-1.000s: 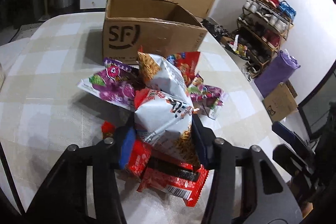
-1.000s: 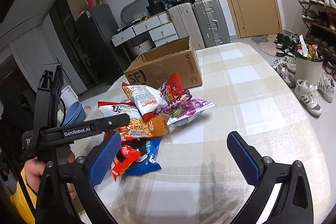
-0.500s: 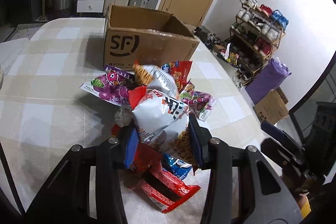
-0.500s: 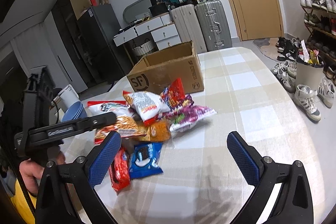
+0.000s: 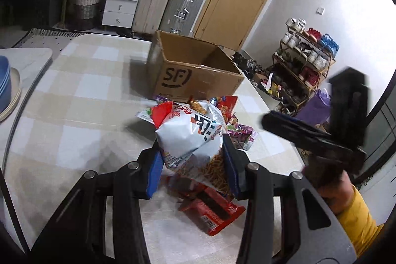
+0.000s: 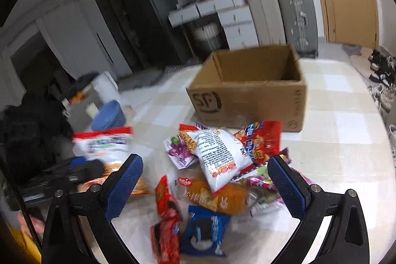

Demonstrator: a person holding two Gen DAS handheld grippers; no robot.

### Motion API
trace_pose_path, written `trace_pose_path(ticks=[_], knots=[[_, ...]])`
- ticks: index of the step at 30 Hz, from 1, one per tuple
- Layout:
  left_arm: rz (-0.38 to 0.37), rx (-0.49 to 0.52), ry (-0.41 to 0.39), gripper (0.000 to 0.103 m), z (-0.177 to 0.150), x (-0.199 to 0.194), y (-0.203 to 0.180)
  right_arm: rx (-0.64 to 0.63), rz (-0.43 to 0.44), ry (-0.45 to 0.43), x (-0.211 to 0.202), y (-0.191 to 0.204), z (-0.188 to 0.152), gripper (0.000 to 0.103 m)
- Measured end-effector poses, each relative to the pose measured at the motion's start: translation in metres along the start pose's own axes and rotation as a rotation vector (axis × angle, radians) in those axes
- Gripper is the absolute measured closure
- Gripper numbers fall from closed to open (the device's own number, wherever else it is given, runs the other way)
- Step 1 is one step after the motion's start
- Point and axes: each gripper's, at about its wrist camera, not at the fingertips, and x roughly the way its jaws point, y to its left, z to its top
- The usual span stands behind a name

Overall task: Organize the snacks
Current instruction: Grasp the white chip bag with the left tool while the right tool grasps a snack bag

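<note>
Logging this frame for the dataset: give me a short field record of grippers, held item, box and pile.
left gripper: shut on white crinkly noodle-snack bag, lifted off table
right gripper: open, nothing held, above pile
brown cardboard SF box: open, no snacks seen inside
snack pile: on checked tablecloth, before box

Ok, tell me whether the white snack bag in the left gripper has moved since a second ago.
Yes. The white snack bag, clamped in the left gripper, has lifted off the pile toward the cardboard box.
</note>
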Motion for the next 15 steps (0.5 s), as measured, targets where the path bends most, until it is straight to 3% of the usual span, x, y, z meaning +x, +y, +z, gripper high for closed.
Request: trace_pose_path(ticks=[7, 11, 15], knots=[[0.02, -0.025, -0.01, 0.063, -0.003, -0.021, 0.024, -0.027, -0.076, 0.109, 0.054, 0.004, 0.004, 0.002], [0.017, -0.038, -0.007, 0.063, -0.006, -0.025, 0.033, -0.052, -0.112, 0.142, 0.074, 0.006, 0.003, 0.014], [0.017, -0.045, 0.0, 0.063, -0.007, -0.022, 0.038, -0.038, -0.131, 0.174, 0.088, 0.0, -0.001, 0.035]])
